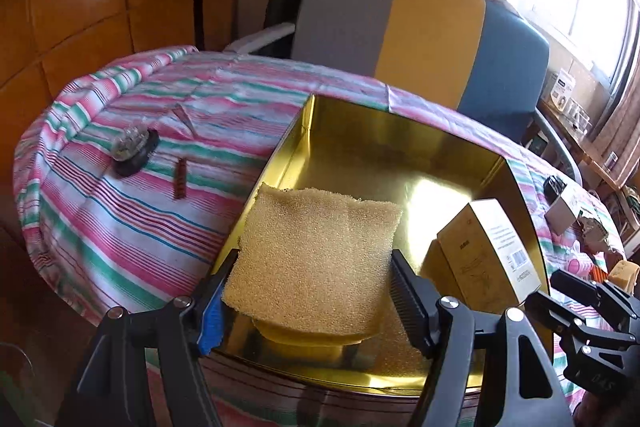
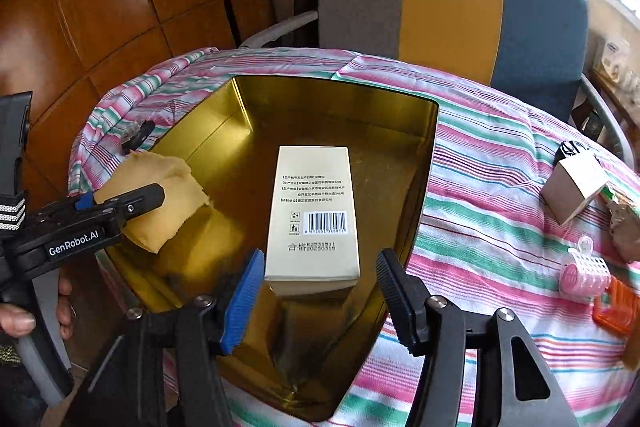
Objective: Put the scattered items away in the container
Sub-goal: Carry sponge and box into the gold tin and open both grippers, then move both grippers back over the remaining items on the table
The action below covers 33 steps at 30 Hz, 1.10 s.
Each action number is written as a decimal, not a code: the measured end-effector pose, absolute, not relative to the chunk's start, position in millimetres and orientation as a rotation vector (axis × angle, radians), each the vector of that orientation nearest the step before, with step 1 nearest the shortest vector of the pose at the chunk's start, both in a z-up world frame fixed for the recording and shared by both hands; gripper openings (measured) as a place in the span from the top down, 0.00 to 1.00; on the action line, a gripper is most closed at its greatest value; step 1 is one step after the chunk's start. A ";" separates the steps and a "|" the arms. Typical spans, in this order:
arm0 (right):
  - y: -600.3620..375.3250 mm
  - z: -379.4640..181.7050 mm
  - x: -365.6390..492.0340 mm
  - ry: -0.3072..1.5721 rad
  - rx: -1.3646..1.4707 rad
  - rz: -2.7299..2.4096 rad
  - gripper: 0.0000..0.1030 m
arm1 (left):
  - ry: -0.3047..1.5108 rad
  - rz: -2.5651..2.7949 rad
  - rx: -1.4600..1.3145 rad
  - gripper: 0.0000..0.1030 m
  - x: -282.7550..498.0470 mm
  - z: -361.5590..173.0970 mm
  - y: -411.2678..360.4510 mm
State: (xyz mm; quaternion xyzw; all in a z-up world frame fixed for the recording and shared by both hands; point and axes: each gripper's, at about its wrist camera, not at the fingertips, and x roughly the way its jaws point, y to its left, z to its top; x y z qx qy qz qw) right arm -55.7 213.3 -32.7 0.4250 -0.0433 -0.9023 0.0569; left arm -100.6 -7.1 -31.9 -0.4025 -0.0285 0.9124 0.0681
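Note:
A gold metal tin [image 1: 404, 131] [image 2: 424, 163] sits open on the striped tablecloth. My left gripper [image 1: 308, 291] is shut on a yellow sponge [image 1: 316, 255] and holds it over the tin's near left corner; the sponge [image 2: 160, 199] and the left gripper [image 2: 120, 203] also show in the right wrist view. A cream carton box [image 2: 312, 215] with a barcode lies inside the tin; it also shows in the left wrist view [image 1: 484, 255]. My right gripper [image 2: 316, 291] is open, its jaws apart on either side of the box's near end, not touching it.
Left of the tin lie a black-based clear object [image 1: 134, 147] and a small brown strip [image 1: 180, 179]. Right of the tin are a small white box [image 2: 572, 183], a pink hair roller [image 2: 586, 271], an orange clip [image 2: 616, 307]. A grey, yellow and blue chair [image 2: 452, 7] stands behind the table.

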 end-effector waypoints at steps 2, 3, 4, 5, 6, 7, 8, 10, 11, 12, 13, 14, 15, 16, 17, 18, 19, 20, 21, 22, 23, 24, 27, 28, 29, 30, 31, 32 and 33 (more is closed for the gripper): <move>217.3 -30.3 -48.4 -0.148 1.276 -2.745 0.40 | -0.080 2.771 -1.191 0.31 -96.2 -25.9 -8.3; 219.2 -29.8 -44.8 -0.158 1.272 -2.751 0.39 | -0.063 2.769 -1.186 0.29 -95.9 -24.5 -7.3; 221.9 -29.9 -40.9 -0.170 1.271 -2.758 0.38 | -0.024 2.762 -1.196 0.28 -99.6 -26.1 -5.0; 225.5 -30.4 -37.3 -0.187 1.273 -2.763 0.38 | 0.033 2.747 -1.233 0.23 -104.5 -30.3 0.1; 228.9 -31.2 -34.1 -0.209 1.279 -2.766 0.37 | 0.075 2.724 -1.270 0.23 -111.1 -35.9 4.8; 232.7 -32.2 -30.6 -0.228 1.287 -2.770 0.36 | 0.095 2.703 -1.288 0.23 -117.0 -38.6 8.5; 236.7 -33.3 -27.5 -0.245 1.297 -2.775 0.36 | 0.098 2.678 -1.283 0.23 -120.9 -38.4 12.1; 243.5 -33.7 -21.1 -0.257 1.307 -2.788 0.36 | 0.039 2.626 -1.239 0.23 -126.0 -32.7 16.1; 247.9 -32.8 -16.3 -0.259 1.302 -2.801 0.36 | 0.008 2.615 -1.230 0.22 -129.1 -29.5 16.8; 252.0 -31.7 -11.0 -0.267 1.296 -2.812 0.36 | -0.025 2.615 -1.243 0.22 -133.4 -27.2 15.8; 256.7 -30.6 -6.2 -0.278 1.293 -2.819 0.35 | -0.062 2.618 -1.257 0.22 -136.5 -25.1 15.2; 261.4 -29.5 -1.1 -0.286 1.288 -2.828 0.35 | -0.088 2.620 -1.266 0.21 -138.5 -24.0 14.0; 266.0 -28.5 4.0 -0.289 1.283 -2.839 0.33 | -0.087 2.619 -1.273 0.18 -140.2 -24.2 13.9; 271.7 -27.9 9.3 -0.294 1.279 -2.851 0.32 | -0.058 2.612 -1.288 0.17 -141.6 -26.1 16.4; 278.2 -27.9 14.0 -0.311 1.280 -2.861 0.31 | -0.015 2.592 -1.317 0.17 -143.6 -29.6 20.6; 286.1 -28.5 18.9 -0.340 1.284 -2.867 0.30 | 0.016 2.561 -1.346 0.17 -145.5 -33.2 23.6; 293.3 -30.0 23.3 -0.367 1.290 -2.873 0.29 | 0.018 2.545 -1.354 0.17 -145.8 -34.0 24.0; 301.0 -32.4 27.9 -0.389 1.302 -2.884 0.28 | -0.016 2.531 -1.346 0.17 -145.4 -31.4 22.1; 308.8 -35.1 32.4 -0.414 1.316 -2.895 0.28 | -0.102 2.491 -1.329 0.17 -144.8 -27.3 17.7; 316.4 -37.9 37.4 -0.446 1.326 -2.904 0.28 | -0.211 2.434 -1.312 0.17 -144.7 -24.9 11.9; 323.5 -40.6 42.1 -0.480 1.337 -2.912 0.28 | -0.314 2.383 -1.301 0.17 -145.4 -22.9 5.8; 331.5 -43.1 47.3 -0.516 1.349 -2.919 0.28 | -0.381 2.362 -1.297 0.17 -145.7 -20.9 1.0; 346.2 -50.3 56.9 -0.577 1.377 -2.932 0.28 | -0.416 2.344 -1.267 0.16 -141.2 -13.7 -2.1; 349.6 -51.8 59.5 -0.585 1.381 -2.936 0.28 | -0.408 2.337 -1.267 0.16 -139.3 -11.6 -1.2; 352.5 -53.4 61.9 -0.592 1.386 -2.939 0.28 | -0.399 2.348 -1.264 0.16 -136.8 -8.4 -0.1; 355.3 -55.3 64.7 -0.601 1.390 -2.941 0.28 | -0.382 2.364 -1.249 0.16 -131.6 -3.5 1.4; 357.9 -56.6 67.4 -0.607 1.393 -2.944 0.28 | -0.357 2.373 -1.222 0.16 -127.8 1.3 5.6; 360.7 -57.6 70.4 -0.609 1.394 -2.947 0.28 | -0.325 2.374 -1.199 0.16 -120.4 5.4 13.6; 363.6 -58.6 73.9 -0.609 1.396 -2.953 0.28 | -0.279 2.360 -1.186 0.16 -114.0 7.0 24.1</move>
